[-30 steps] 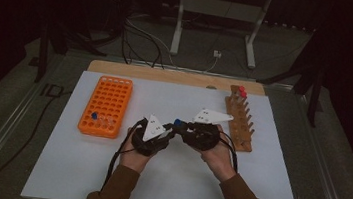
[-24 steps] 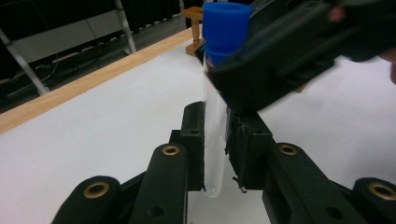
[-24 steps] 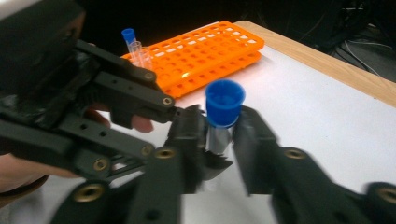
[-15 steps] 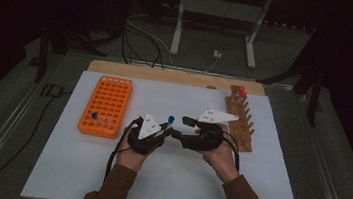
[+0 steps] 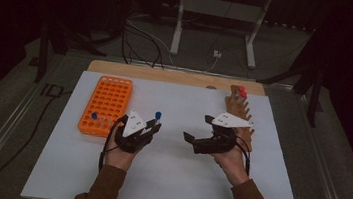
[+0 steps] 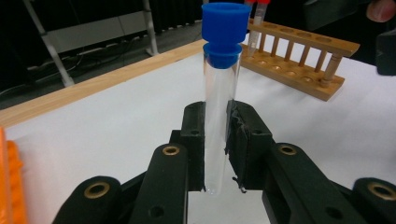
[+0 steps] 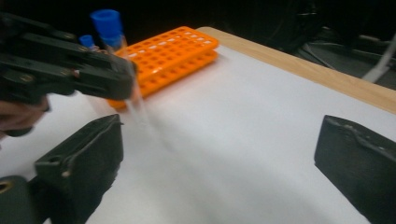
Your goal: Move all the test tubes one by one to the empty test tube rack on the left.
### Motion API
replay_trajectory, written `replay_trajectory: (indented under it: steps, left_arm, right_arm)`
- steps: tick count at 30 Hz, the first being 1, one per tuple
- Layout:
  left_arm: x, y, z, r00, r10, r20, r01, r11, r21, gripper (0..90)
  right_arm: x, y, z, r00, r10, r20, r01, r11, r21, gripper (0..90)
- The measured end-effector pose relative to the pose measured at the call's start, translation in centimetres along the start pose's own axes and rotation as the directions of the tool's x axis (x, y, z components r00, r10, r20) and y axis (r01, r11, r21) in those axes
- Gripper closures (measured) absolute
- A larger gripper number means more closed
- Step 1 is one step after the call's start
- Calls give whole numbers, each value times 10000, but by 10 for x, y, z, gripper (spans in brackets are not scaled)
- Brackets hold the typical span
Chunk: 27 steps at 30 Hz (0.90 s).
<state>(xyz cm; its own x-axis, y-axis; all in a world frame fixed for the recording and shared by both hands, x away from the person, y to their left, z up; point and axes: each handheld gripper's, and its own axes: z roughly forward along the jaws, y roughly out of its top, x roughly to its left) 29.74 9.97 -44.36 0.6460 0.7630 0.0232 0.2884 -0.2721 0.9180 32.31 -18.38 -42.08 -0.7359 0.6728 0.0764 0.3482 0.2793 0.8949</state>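
While my left gripper clamps the blue-capped tube upright above the mat, the orange rack lies just to its left, nearer this hand; right gripper hangs open, empty.

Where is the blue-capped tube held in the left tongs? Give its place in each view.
High view: blue-capped tube, centre-left, beside the orange rack.
Left gripper view: tube, centre, upright between the jaws.
Right gripper view: tube, upper left.
Shared landmark: orange rack.
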Motion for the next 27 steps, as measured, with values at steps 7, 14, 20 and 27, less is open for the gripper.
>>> replay_trajectory:
  steps: [7,14,20,27]
  left_arm:
    - [9,-3,-12,9998,-167,-82,166,9998,-115,770]
    - [20,-7,-26,9991,-372,-218,365,9988,-322,769]
    - [31,-7,-36,9976,-535,-433,515,9976,-459,769]
    - [45,-8,-48,9943,-779,-722,733,9952,-647,769]
  right_arm:
    - [-10,-8,-12,9988,222,446,-211,9995,-246,2]
    - [-18,-17,-23,9954,408,869,-371,9983,-446,2]
    - [-25,-22,-31,9915,705,1097,-639,9960,-629,2]
    - [-33,-27,-40,9870,982,1270,-893,9932,-741,2]
